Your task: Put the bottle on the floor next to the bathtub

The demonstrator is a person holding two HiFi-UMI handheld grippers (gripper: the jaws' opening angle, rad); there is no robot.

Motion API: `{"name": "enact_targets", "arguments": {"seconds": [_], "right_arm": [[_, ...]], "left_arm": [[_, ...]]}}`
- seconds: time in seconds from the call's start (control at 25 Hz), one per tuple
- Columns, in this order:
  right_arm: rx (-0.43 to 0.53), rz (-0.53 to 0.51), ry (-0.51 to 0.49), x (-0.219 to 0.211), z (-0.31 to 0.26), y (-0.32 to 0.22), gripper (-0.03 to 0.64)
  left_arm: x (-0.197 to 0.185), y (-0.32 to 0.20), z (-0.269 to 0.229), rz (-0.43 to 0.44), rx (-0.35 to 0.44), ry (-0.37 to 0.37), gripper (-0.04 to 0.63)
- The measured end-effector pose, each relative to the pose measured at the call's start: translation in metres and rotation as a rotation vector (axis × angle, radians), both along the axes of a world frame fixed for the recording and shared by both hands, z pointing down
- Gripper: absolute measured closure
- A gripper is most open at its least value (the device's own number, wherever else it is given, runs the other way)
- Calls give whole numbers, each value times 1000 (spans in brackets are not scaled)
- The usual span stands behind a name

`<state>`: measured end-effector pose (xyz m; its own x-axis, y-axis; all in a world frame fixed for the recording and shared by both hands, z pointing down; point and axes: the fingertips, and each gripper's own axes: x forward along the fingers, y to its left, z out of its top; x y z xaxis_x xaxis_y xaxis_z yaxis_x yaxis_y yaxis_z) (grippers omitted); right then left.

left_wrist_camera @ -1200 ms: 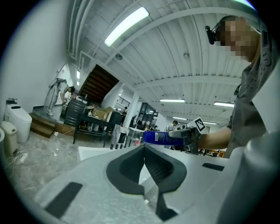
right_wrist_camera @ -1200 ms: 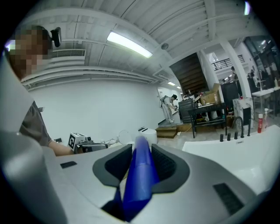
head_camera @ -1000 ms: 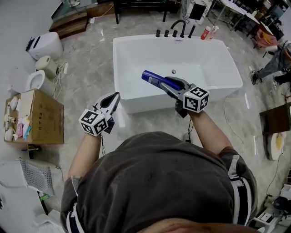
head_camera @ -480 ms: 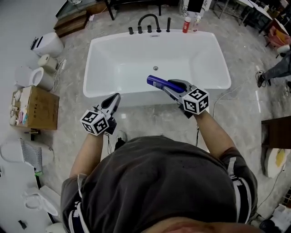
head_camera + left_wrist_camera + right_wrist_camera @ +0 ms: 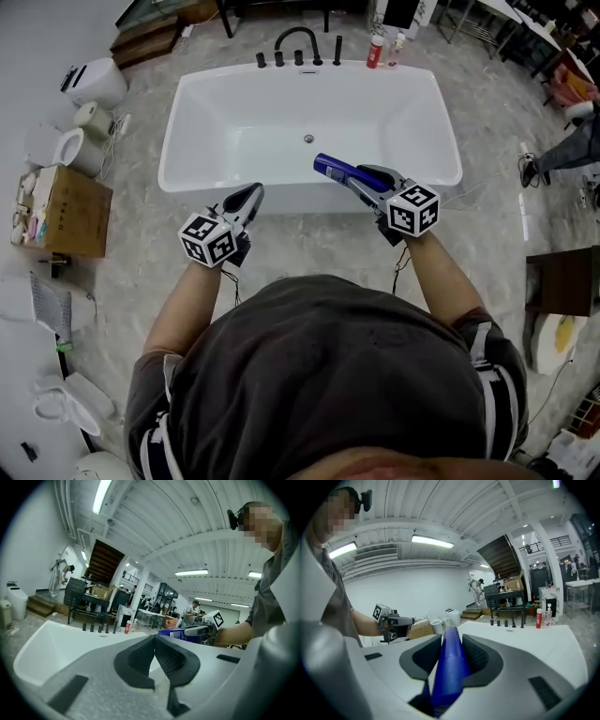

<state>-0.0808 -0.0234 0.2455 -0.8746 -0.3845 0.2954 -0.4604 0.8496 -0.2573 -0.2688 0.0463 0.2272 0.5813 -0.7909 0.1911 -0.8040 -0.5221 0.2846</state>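
Note:
A blue bottle (image 5: 339,171) lies level in my right gripper (image 5: 367,180), which is shut on it over the near rim of the white bathtub (image 5: 192,103). The right gripper view has the same blue bottle (image 5: 450,665) pinched between the two dark pads, its cap pointing away toward the tub. My left gripper (image 5: 248,199) is held over the floor just in front of the tub's near wall, shut, with nothing between its pads (image 5: 161,656). The bottle (image 5: 180,633) and my right gripper also show at the right of the left gripper view.
Black taps (image 5: 298,49) and a red bottle (image 5: 375,51) stand at the tub's far end. A cardboard box (image 5: 58,211) and a toilet (image 5: 70,145) sit on the marble floor to the left. A cable (image 5: 487,187) trails on the floor to the right.
The view has swung so the tub now lies square ahead. Both grippers stay at the same height, the right one still shut on the bottle, now over the tub's near rim.

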Motion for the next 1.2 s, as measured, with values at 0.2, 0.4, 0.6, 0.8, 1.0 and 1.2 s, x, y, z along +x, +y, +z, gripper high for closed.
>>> {"name": "enact_targets", "arguments": {"seconds": [0.2,0.4,0.6,0.8,1.0,1.2], "right_arm": [[4,9,50,-19,-4,1,488],[1,66,101,-31,-4,-11,488],[0,143,174,8,20,-41,488],[-35,198,255,96,73,-69,488],[-90,206,345,187,149,-94,488],[-178,209,421,271,237,-100,488]], "left_arm": [[-17,-9,1,27,24,24,598],[-31,-25,17,95,35,-10,598],[2,-61,40,174,16,-19,598],[81,-92,74,225,-29,-36,598],[169,-130,134,255,-122,-79,598],[269,-157,197,323,-199,-88,598]]}}
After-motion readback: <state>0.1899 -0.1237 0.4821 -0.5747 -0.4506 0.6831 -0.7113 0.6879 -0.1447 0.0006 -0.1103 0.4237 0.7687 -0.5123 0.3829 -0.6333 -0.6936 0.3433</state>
